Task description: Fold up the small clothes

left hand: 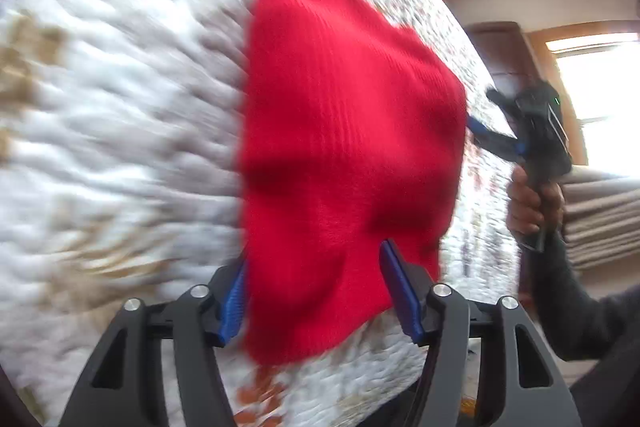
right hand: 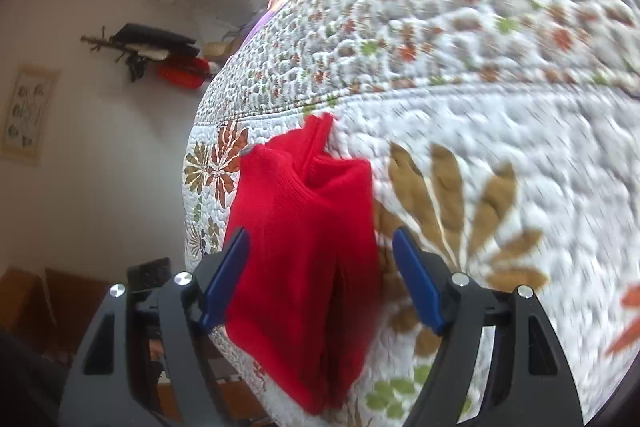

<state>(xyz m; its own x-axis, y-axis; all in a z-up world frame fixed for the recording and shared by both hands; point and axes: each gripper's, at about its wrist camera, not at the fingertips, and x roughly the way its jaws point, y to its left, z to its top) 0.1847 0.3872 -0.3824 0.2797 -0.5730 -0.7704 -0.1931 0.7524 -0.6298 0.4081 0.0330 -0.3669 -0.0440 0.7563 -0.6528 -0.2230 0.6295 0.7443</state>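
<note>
Seemingly blurred, the left wrist view shows the red knit garment [left hand: 344, 155] on the quilt [left hand: 120, 115], filling the left gripper's [left hand: 316, 287] spread jaws. Right wrist view: right gripper [right hand: 320, 275] spread around it, lower edge cut off.

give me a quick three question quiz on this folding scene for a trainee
1. True or false: the red knit garment lies on a bare wooden table.
2. Pick one: the left tongs are A) open, with the garment between the fingers, B) shut flat on nothing, C) out of view.
3. Short answer: what pattern does the quilt carry?

Key: 1 false, it lies on the quilt. 2 A. 3 flowers and leaves.
</note>
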